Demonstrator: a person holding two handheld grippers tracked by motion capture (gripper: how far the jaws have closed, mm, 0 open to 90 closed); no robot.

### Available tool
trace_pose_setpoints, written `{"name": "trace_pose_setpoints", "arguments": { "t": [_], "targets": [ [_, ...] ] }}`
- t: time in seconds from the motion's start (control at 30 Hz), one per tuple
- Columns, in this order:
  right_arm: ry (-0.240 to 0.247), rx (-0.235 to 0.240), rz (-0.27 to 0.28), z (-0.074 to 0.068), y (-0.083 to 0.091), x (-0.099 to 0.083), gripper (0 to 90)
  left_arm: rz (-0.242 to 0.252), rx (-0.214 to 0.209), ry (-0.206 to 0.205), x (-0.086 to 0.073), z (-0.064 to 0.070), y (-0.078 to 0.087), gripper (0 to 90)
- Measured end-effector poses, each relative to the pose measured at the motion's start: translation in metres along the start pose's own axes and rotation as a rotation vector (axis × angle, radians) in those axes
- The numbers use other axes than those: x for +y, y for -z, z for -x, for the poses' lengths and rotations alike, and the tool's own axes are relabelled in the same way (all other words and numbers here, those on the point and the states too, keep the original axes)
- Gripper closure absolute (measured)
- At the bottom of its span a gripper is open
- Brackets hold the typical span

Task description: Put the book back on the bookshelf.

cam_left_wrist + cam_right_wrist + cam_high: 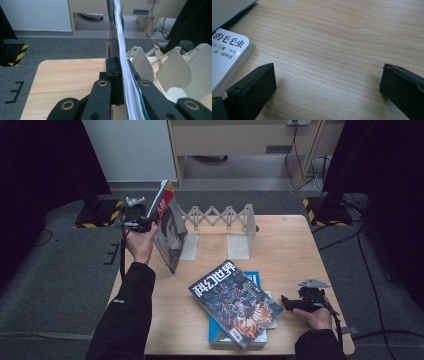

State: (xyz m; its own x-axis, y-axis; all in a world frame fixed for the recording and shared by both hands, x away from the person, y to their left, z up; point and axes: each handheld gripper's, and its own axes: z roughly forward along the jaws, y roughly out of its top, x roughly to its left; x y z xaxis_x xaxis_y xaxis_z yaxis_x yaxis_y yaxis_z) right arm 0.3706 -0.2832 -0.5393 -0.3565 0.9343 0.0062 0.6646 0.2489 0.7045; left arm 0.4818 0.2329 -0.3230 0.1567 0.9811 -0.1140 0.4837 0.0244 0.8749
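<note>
1. We see the left tongs clamped on the edge of a magazine, holding it upright at the bench's far-left corner.
2. In the left gripper view the left tongs pinch the magazine edge-on, jaws tight against the pages.
3. The magazine stands tilted, just beside the left end plate of the white expandable book rack; we cannot tell if they touch.
4. The rack's plates show right of the magazine in the left gripper view.
5. The right tongs sit low over the bench at the near-right, jaws wide apart, gripping nothing.
6. In the right gripper view the right tongs frame bare wood, with a white book by the left jaw.
7. A dark sci-fi magazine lies flat on a blue book at bench centre-front, near the right tongs.
</note>
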Motion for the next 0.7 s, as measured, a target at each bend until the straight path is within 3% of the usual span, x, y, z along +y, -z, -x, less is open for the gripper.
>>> {"name": "trace_pose_setpoints", "arguments": {
  "t": [0.2,0.43,0.7],
  "targets": [
    [0.003,0.001,0.001,0.0003,-0.0001,0.0001,0.7,-0.008,0.040,-0.022,-0.0005,0.0059,-0.0053,86.3],
    [0.001,0.001,0.000,0.0001,0.0000,0.0001,0.7,-0.039,0.056,-0.028,-0.0017,0.0067,-0.0079,86.1],
    [0.001,0.001,0.000,0.0001,-0.0001,0.0001,0.7,-0.036,0.067,-0.051,-0.0027,0.0100,-0.0077,85.8]
  ]
}}
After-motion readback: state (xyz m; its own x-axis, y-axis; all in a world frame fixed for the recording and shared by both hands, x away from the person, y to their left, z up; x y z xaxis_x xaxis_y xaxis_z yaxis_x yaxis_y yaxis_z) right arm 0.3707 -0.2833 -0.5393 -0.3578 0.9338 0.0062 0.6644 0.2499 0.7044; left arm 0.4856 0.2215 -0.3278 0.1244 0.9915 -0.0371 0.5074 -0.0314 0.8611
